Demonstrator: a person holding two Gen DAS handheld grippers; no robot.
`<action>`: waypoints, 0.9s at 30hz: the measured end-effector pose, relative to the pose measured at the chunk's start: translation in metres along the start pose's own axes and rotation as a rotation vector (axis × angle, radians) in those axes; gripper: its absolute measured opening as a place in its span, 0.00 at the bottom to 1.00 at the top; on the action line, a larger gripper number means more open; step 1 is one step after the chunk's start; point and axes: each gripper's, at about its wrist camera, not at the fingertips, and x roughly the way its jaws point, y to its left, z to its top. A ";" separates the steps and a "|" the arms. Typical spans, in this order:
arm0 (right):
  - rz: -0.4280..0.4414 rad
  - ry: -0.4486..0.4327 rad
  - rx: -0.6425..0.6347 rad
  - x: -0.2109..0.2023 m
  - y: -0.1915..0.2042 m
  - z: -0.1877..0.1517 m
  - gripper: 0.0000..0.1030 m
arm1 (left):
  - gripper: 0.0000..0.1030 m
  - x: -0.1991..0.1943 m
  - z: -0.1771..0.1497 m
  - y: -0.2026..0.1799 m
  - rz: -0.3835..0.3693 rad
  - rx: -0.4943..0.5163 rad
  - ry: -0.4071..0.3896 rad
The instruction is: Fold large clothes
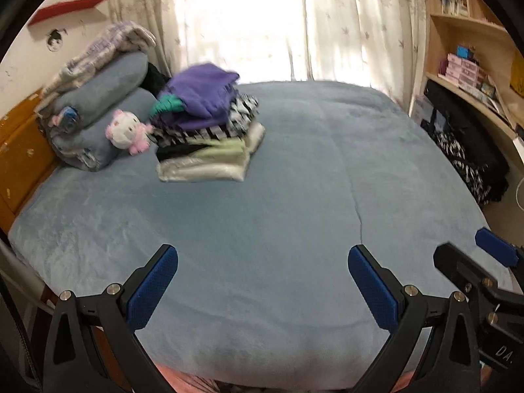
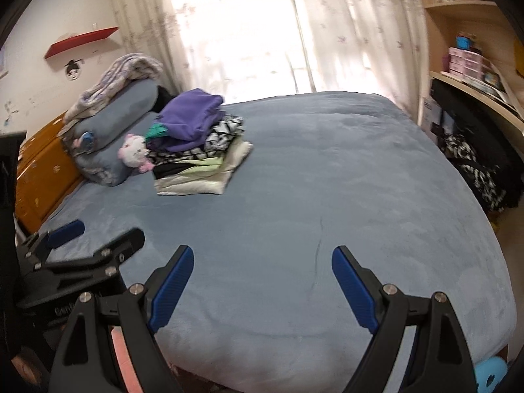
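A stack of folded clothes (image 1: pixel 206 131) sits on the blue bed (image 1: pixel 294 196) at the far left, with a purple garment (image 1: pixel 203 93) on top and pale green and white pieces below. It also shows in the right wrist view (image 2: pixel 196 150). My left gripper (image 1: pixel 262 262) is open and empty, low over the near edge of the bed. My right gripper (image 2: pixel 262 262) is open and empty beside it. The right gripper shows at the right edge of the left wrist view (image 1: pixel 471 255), and the left gripper shows at the left of the right wrist view (image 2: pixel 98 239).
Rolled blue bedding (image 1: pixel 104 104) and a white-and-pink plush toy (image 1: pixel 126 131) lie by the orange headboard (image 1: pixel 19 150). A curtained window (image 1: pixel 262 23) is behind the bed. Wooden shelves (image 1: pixel 475 65) and a black bag (image 1: pixel 465 144) stand on the right.
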 end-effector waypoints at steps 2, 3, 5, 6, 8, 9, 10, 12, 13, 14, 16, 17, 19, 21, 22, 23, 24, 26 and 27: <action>-0.008 0.010 0.017 0.005 -0.005 -0.004 0.85 | 1.00 0.007 -0.004 -0.004 -0.016 -0.001 0.025; -0.016 0.012 0.021 0.006 -0.007 -0.007 0.85 | 1.00 0.012 -0.007 -0.006 -0.024 -0.005 0.033; -0.040 0.013 0.018 0.008 -0.008 -0.013 0.85 | 1.00 0.019 -0.011 -0.008 -0.025 -0.001 0.042; -0.053 0.014 0.015 0.010 -0.009 -0.016 0.85 | 1.00 0.021 -0.013 -0.009 -0.020 0.002 0.046; -0.069 0.021 0.011 0.014 -0.010 -0.022 0.85 | 1.00 0.028 -0.019 -0.010 -0.018 0.000 0.060; -0.073 0.024 0.011 0.015 -0.010 -0.025 0.85 | 1.00 0.032 -0.020 -0.009 -0.020 -0.001 0.070; -0.074 0.027 0.015 0.016 -0.011 -0.027 0.85 | 1.00 0.035 -0.023 -0.009 -0.024 -0.001 0.079; -0.063 0.043 0.027 0.018 -0.013 -0.032 0.85 | 1.00 0.040 -0.028 -0.009 -0.032 -0.005 0.090; -0.056 0.050 0.031 0.019 -0.014 -0.034 0.85 | 1.00 0.043 -0.031 -0.009 -0.034 -0.006 0.092; -0.053 0.057 0.032 0.021 -0.015 -0.036 0.85 | 1.00 0.045 -0.034 -0.008 -0.035 -0.006 0.097; -0.054 0.064 0.033 0.021 -0.015 -0.040 0.85 | 1.00 0.048 -0.038 -0.007 -0.036 -0.005 0.105; -0.053 0.067 0.031 0.022 -0.015 -0.042 0.85 | 1.00 0.048 -0.040 -0.007 -0.036 -0.006 0.107; -0.050 0.071 0.029 0.023 -0.014 -0.043 0.85 | 1.00 0.050 -0.043 -0.006 -0.036 -0.006 0.108; -0.049 0.071 0.029 0.023 -0.013 -0.044 0.85 | 1.00 0.049 -0.044 -0.004 -0.032 -0.010 0.103; -0.048 0.069 0.029 0.023 -0.014 -0.044 0.85 | 0.99 0.049 -0.045 -0.003 -0.030 -0.011 0.100; -0.046 0.066 0.030 0.023 -0.013 -0.045 0.85 | 0.99 0.048 -0.045 -0.003 -0.027 -0.013 0.095; -0.045 0.065 0.031 0.023 -0.012 -0.045 0.85 | 0.99 0.047 -0.046 -0.002 -0.021 -0.012 0.089; -0.040 0.066 0.030 0.024 -0.010 -0.046 0.85 | 0.99 0.045 -0.046 -0.001 -0.008 -0.010 0.084; -0.038 0.066 0.030 0.024 -0.010 -0.046 0.85 | 0.99 0.045 -0.047 -0.001 -0.005 -0.009 0.081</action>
